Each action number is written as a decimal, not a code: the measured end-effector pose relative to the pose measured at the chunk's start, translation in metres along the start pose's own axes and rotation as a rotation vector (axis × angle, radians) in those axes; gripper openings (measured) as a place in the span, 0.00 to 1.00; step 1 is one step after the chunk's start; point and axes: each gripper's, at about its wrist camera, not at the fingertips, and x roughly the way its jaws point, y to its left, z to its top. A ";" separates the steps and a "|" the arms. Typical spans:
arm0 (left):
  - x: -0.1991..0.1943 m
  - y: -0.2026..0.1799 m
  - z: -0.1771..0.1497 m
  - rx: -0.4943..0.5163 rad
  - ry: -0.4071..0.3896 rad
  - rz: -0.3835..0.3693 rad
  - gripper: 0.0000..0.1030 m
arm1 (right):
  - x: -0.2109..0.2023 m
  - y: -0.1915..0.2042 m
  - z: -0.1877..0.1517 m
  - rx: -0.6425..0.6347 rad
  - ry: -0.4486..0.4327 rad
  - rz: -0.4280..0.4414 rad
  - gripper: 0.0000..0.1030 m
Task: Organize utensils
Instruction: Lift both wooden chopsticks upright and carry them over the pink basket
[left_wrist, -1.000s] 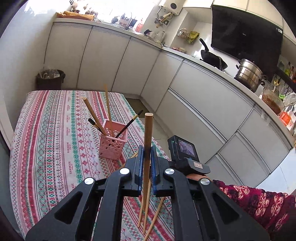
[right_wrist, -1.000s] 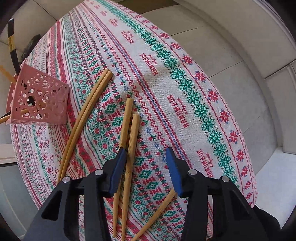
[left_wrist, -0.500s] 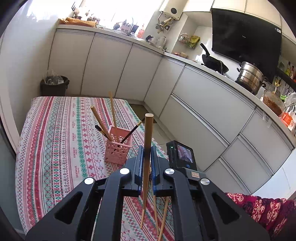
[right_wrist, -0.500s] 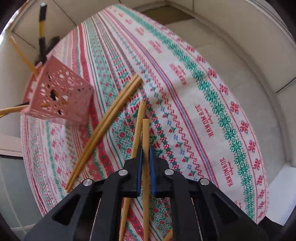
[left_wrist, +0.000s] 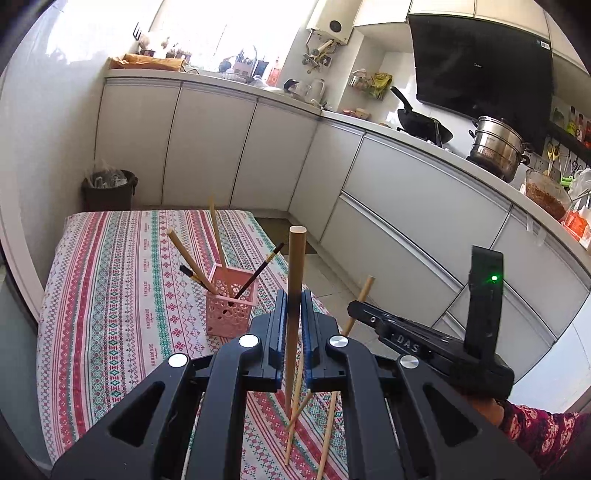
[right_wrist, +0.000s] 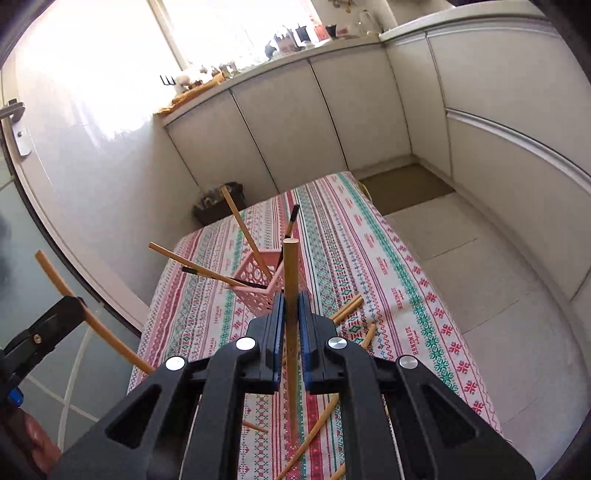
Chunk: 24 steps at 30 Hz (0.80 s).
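A kitchen with white cabinets and a dark bin surrounded a desk covered by a striped, embroidered cloth in red, green and white. A pink perforated basket stood upright on the desk, well in from its far edge, and served as the reference landmark; several wooden and dark chopsticks leaned outward from its open top. The left claw was closed on a wooden chopstick, held nearly vertical just on the near right of the basket, with its blunt end above the jaws and its thin end pointing down at the cloth. The right claw was likewise clamped on a second wooden chopstick, held upright directly in front of the basket in the right wrist view. Loose chopsticks lay on the cloth on the near side of the basket, some partly hidden beneath the claws. In the right wrist view the left claw and its chopstick appeared at the left margin, well apart from the basket. A steel pot and a black wok rested on the kitchen worktop far beyond the basket.
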 end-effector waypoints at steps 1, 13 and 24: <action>-0.001 -0.002 0.003 -0.006 -0.009 -0.012 0.07 | -0.007 0.001 0.004 -0.003 -0.014 0.004 0.08; -0.005 -0.024 0.062 0.039 -0.157 0.057 0.07 | -0.067 0.011 0.075 -0.033 -0.180 0.006 0.08; 0.000 -0.015 0.089 -0.005 -0.272 0.043 0.01 | -0.071 -0.005 0.121 0.005 -0.284 0.017 0.08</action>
